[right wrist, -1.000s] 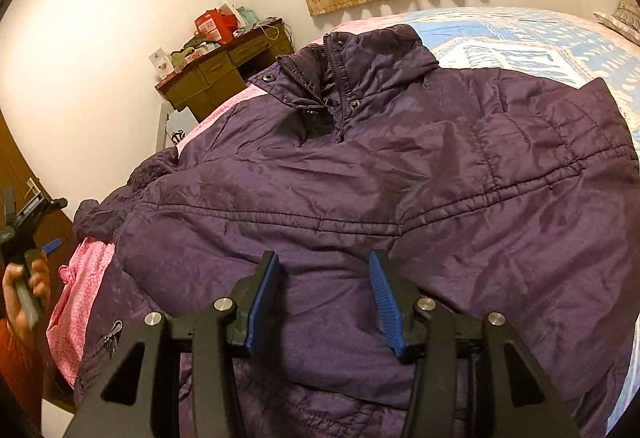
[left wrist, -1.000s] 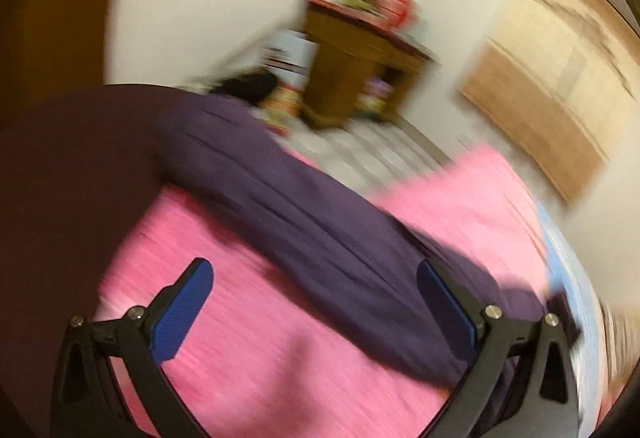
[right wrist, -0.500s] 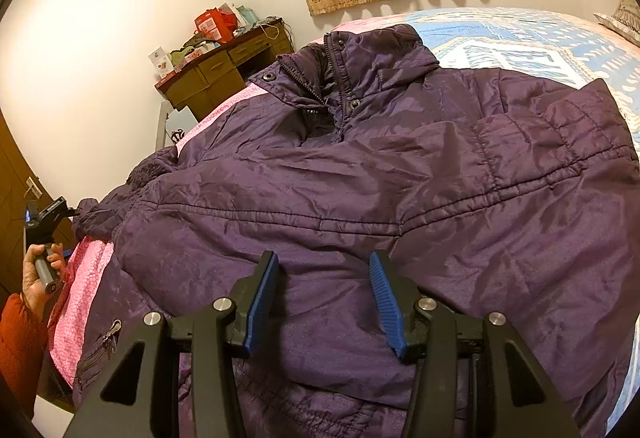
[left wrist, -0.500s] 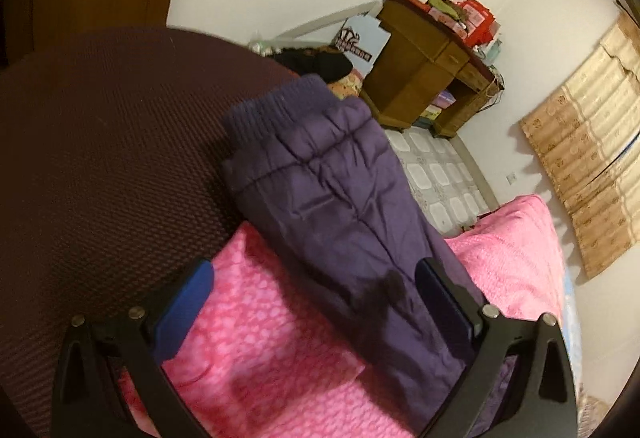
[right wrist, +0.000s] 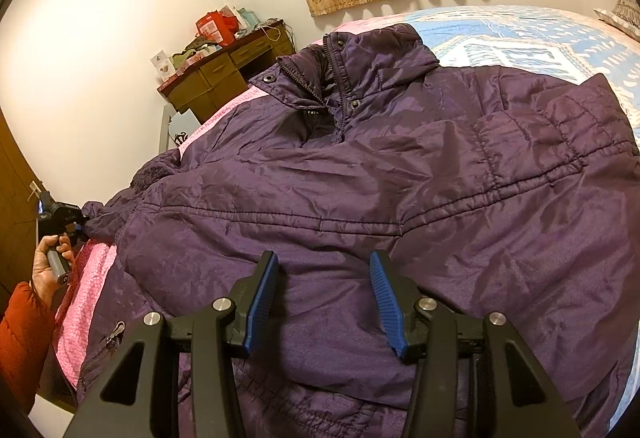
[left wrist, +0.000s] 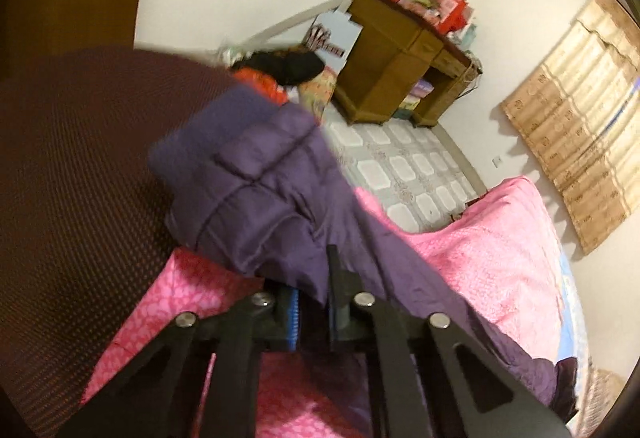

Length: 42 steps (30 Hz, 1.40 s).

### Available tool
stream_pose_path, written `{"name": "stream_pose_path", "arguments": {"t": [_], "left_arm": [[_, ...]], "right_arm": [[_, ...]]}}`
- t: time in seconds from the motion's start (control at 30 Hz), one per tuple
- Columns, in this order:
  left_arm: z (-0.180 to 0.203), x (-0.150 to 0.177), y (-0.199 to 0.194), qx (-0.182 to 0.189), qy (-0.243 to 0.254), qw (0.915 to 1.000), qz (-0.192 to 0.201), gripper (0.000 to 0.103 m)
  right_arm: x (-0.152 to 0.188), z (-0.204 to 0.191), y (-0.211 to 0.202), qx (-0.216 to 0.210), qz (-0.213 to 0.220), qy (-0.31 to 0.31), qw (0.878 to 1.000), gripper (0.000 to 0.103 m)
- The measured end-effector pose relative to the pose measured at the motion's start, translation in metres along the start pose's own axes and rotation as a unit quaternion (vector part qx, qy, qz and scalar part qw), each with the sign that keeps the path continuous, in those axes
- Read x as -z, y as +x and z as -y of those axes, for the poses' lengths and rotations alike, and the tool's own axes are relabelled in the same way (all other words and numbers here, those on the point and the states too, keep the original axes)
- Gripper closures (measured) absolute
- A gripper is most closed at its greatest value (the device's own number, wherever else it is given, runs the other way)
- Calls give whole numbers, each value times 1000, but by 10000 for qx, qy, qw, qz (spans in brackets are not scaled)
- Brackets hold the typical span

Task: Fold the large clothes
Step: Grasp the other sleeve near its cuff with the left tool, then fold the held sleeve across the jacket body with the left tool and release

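Purple and puffy, the big quilted jacket [right wrist: 360,205] lies spread flat on the wide bed with the pink and blue cover [right wrist: 520,33]. Its collar points toward the far end of the bed and its front faces up. One long purple sleeve [left wrist: 260,189] of the jacket hangs off the near side edge of the bed.

The left gripper [left wrist: 312,302] has its blue fingers squeezed shut on that sleeve, a little way back from the cuff. A hand [right wrist: 52,262] in an orange sleeve holds this gripper beside the bed. The right gripper [right wrist: 324,298] hangs over the bottom part of the jacket with its fingers half apart and nothing pinched between them.

I think the step now is to fold the sleeve in. To do it well, lift the sleeve up and carry it across onto the chest of the jacket, and lay it flat with no lumps. The right gripper could press down on the jacket so it does not slide. The cloth looks slippery, so a firm pinch helps.

A white card [left wrist: 332,37] leans by the brown wooden desk [left wrist: 392,61] past the bed. It has dark letters, but they are too blurry to read.
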<state>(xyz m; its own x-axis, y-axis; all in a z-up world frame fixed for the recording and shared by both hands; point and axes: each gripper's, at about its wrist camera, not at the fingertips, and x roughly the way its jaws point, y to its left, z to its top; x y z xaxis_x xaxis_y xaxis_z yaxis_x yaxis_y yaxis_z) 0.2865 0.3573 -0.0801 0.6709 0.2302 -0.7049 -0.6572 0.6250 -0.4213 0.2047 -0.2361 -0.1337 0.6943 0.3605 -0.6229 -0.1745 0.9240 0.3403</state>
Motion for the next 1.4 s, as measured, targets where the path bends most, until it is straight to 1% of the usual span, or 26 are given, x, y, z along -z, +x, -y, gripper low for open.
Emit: {"name": "stream_pose_path", "arguments": {"t": [0.07, 0.17, 0.27, 0.37, 0.4, 0.47, 0.5, 0.6, 0.63, 0.7, 0.73, 0.77, 0.83, 0.87, 0.9, 0.93, 0.97, 1.0, 1.03, 1.1, 1.17, 1.23, 1.27, 1.3, 1.37, 1.4], "left_arm": [[18, -3, -16, 44, 276, 9993, 248, 96], [60, 0, -56, 379, 826, 9936, 664, 96], [121, 20, -100, 927, 1607, 9774, 1009, 96], [189, 66, -144, 1532, 2562, 9456, 1293, 96], [214, 89, -159, 1780, 2929, 9297, 1351, 96], [248, 129, -176, 2131, 3411, 9057, 1337, 96], [267, 156, -183, 2348, 3683, 8903, 1286, 96], [301, 228, -191, 2672, 4313, 8540, 1157, 96], [308, 252, -190, 2724, 4488, 8446, 1052, 96], [315, 296, -182, 2811, 4766, 8296, 748, 96], [316, 309, -174, 2802, 4849, 8261, 628, 96], [313, 327, -165, 2747, 4953, 8230, 429, 90], [308, 338, -148, 2645, 5044, 8219, 68, 87], [304, 338, -138, 2593, 5057, 8228, -94, 83], [297, 341, -138, 2551, 5060, 8237, -204, 78], [290, 340, -137, 2538, 5053, 8241, -331, 60], [287, 338, -138, 2507, 5040, 8255, -412, 33], [281, 334, -140, 2418, 5016, 8293, -473, 20], [271, 326, -144, 2397, 4921, 8354, -500, 9], [258, 315, -148, 2547, 4769, 8397, -508, 8], [242, 302, -149, 2459, 4692, 8469, -457, 7], [223, 287, -146, 2256, 4510, 8632, -253, 6], [211, 274, -142, 2062, 4347, 8765, -146, 6], [204, 266, -133, 1909, 4206, 8868, -149, 6], [188, 245, -111, 1558, 3888, 9075, -317, 6], [177, 239, -101, 1413, 3766, 9148, -370, 6]], "right_arm": [[0, 0, 0, -4, 2, 3, 10000, 53], [0, 0, 0, -29, 13, 20, 10000, 53], [0, -1, 1, -53, 23, 39, 10000, 53], [0, -3, 3, -88, 37, 68, 9999, 53], [0, -3, 3, -100, 42, 77, 9999, 53], [0, -4, 5, -133, 56, 106, 9998, 53], [0, -4, 6, -153, 63, 124, 9998, 53], [0, -5, 8, -226, 97, 194, 9995, 53], [0, -6, 9, -257, 110, 224, 9994, 53], [0, -7, 11, -304, 133, 278, 9991, 53], [0, -8, 11, -327, 144, 304, 9989, 53], [0, -8, 12, -359, 156, 336, 9987, 53], [1, -5, 13, -449, 176, 410, 9980, 53], [1, -4, 13, -481, 187, 444, 9977, 53], [1, -4, 13, -509, 195, 465, 9974, 53], [1, -5, 14, -528, 201, 478, 9973, 53], [1, -6, 15, -545, 209, 493, 9971, 53], [1, -7, 15, -562, 214, 508, 9969, 53], [1, -7, 16, -583, 216, 524, 9967, 53], [1, -8, 17, -593, 220, 535, 9966, 53], [1, -5, 16, -621, 228, 558, 9963, 53], [1, -6, 17, -648, 234, 585, 9959, 53], [1, -6, 17, -648, 235, 592, 9959, 53], [1, -3, 16, -644, 232, 589, 9959, 53], [-1, 5, 14, -602, 197, 554, 9965, 53], [-2, 4, 15, -549, 165, 536, 9969, 53]]}}
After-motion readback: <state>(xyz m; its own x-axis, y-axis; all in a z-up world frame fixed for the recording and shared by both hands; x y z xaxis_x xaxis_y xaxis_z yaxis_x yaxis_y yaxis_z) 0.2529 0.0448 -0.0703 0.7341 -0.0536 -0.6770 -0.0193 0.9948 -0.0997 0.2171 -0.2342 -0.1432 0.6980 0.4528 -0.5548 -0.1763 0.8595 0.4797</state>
